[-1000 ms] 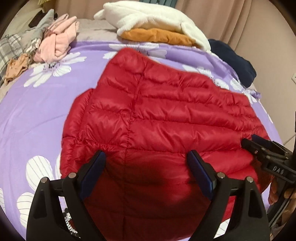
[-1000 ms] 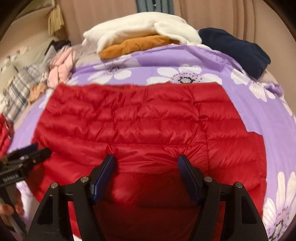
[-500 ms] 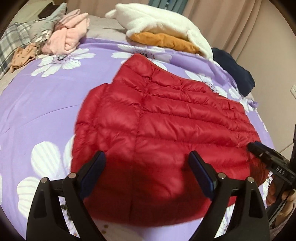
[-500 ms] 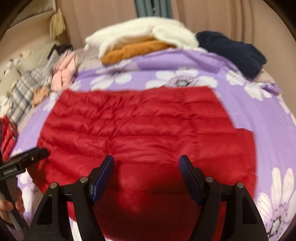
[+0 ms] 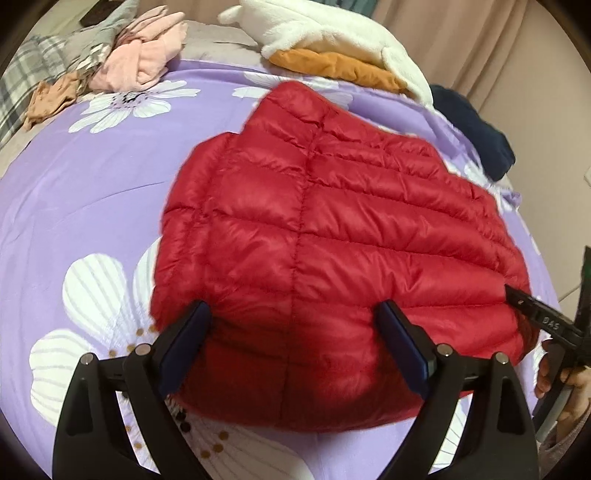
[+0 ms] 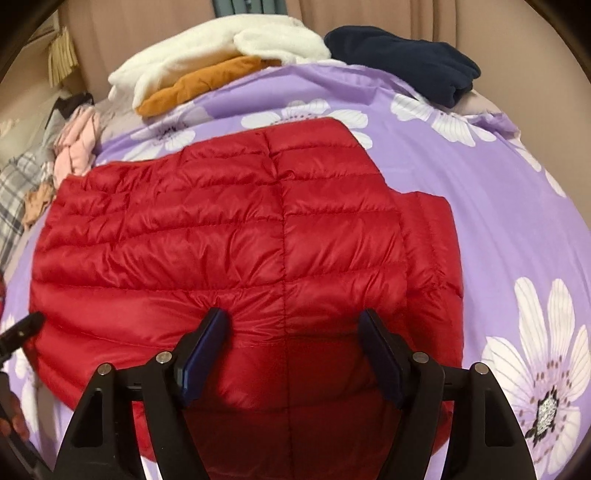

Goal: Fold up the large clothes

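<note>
A red quilted puffer jacket [image 5: 332, 229] lies spread flat on the purple flowered bedsheet [image 5: 92, 192]. My left gripper [image 5: 293, 314] hangs open over the jacket's near hem with nothing between its pads. The right gripper's tip [image 5: 532, 310] shows at that view's right edge, by the jacket's corner, with a hand below it. In the right wrist view the same jacket [image 6: 221, 236] fills the middle. My right gripper [image 6: 293, 319] stands open over its near part, fingertips close to the fabric, which puckers at the left fingertip [image 6: 216, 325]. The left gripper's tip [image 6: 22, 330] pokes in at far left.
A white fleece [image 5: 332, 33] on an orange garment [image 5: 332, 66] is stacked at the back. A navy garment [image 6: 406, 59] lies at back right. Pink clothes [image 5: 144, 62] and a plaid cloth [image 5: 22, 85] are heaped at back left. Curtains and a wall stand behind.
Both grippers have slid sideways and back over the jacket. Its near hem and the sheet below now show in the left view, and its right edge in the right view. Both jaws stay open.
</note>
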